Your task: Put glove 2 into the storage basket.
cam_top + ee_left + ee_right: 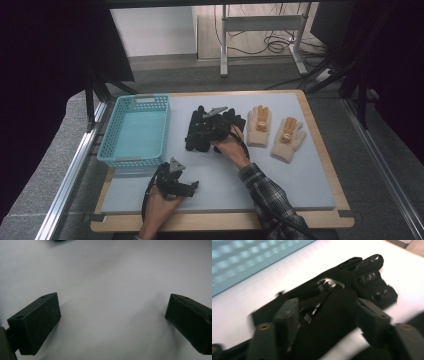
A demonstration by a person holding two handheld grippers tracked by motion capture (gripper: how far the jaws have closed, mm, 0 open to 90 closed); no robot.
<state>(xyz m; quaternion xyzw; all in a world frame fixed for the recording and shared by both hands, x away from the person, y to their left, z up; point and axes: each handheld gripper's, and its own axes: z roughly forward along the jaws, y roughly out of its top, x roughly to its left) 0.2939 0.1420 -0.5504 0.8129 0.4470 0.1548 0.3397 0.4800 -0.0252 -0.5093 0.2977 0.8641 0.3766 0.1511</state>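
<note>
A pair of black gloves [193, 140] lies on the grey mat [280, 185] in the middle of the table. My right gripper [201, 131] hovers low over them. In the right gripper view, blurred, its jaws [327, 312] stand apart astride one black glove [352, 277], which lies between them with its fingers pointing away. Two cream gloves [260, 127] [288, 139] with orange patches lie flat to the right of the black ones. My left gripper [191, 187] rests near the front left of the mat, open, with bare mat [112, 277] between its fingers.
A teal plastic basket [142, 99] stands at the mat's left side with nothing in it. The wooden table edge [225, 220] runs along the front. Beyond the table are a metal frame and cables on the floor.
</note>
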